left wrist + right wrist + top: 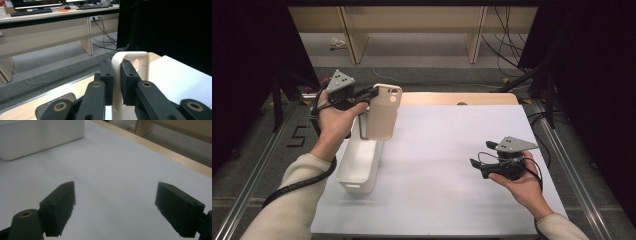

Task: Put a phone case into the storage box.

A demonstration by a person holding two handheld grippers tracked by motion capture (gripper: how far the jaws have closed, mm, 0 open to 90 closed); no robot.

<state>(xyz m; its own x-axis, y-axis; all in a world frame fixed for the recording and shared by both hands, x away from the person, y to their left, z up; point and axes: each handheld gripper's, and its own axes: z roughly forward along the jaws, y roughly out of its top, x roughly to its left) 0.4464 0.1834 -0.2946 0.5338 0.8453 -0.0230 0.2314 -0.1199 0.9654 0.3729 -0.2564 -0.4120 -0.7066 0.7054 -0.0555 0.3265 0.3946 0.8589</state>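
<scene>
Clamped upright between left hand-held gripper (pixel 371 93) jaws — phone case (pixel 383 111).

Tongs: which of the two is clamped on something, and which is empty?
The left tongs are shut on the cream phone case, held above the white bin. The right tongs stand open, empty, over the white table.

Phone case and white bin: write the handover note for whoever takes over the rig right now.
Left gripper: shut on the edge of the cream phone case, held in the air above the far end of the white bin.
Right gripper: open, nothing between its jaws, above the bare white table cover at the right.
Done: the case is gripped and lifted.
Left: it looks headed for the bin, which appears to hold nothing so far; if so, lower the case in and open the jaws.
</scene>
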